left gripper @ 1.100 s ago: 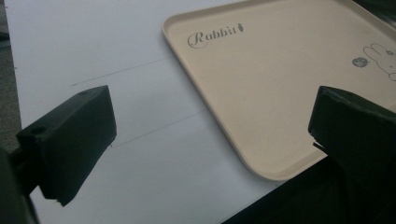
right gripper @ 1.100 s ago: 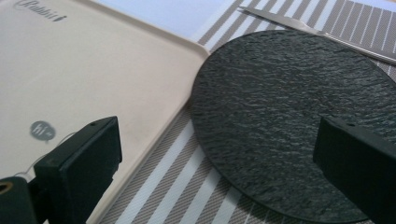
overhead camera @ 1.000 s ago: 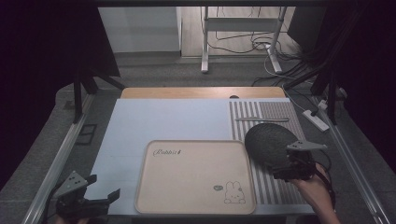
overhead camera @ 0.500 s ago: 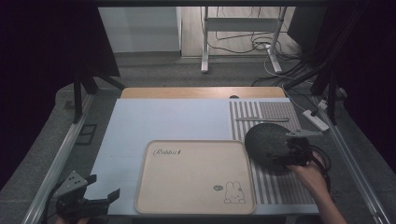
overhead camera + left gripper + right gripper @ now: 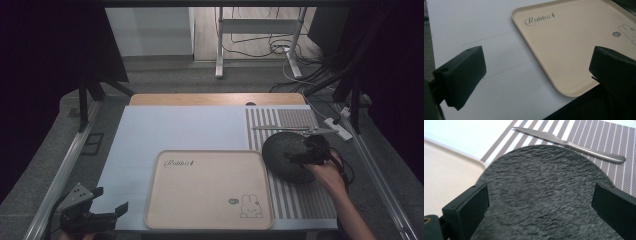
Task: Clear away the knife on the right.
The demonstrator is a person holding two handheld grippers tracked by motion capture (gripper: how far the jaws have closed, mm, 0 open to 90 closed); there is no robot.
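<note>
Pale blue covers most of the table [image 5: 175,130], and it is the biggest surface in the high view. On its near middle lies the beige tray [image 5: 210,190], empty, with the word "Rabbit" and a small rabbit drawing. To the right of the tray is the striped placemat [image 5: 300,200]. On this mat rests the dark round plate [image 5: 287,155], rough in texture, with its left edge close to the tray's right rim. Behind the plate, across the mat, lies the metal knife [image 5: 285,128]; its long axis runs left to right.

The right gripper [image 5: 307,154] hangs over the right part of the plate, with its jaws apart and nothing between them. The plate lies directly in front of and under these jaws, so I judge that a short move down and forward would bring them to the plate's near rim. The tray is then to the left of this hand. The left gripper [image 5: 102,212] is well apart from the plate, at the near left corner of the table, jaws also wide apart and holding nothing.

The right gripper view shows the plate's grainy surface [image 5: 541,192] and the knife's blade, which the high view leaves dim. The left gripper view shows the tray's corner [image 5: 571,47] and its lettering clearly.
</note>
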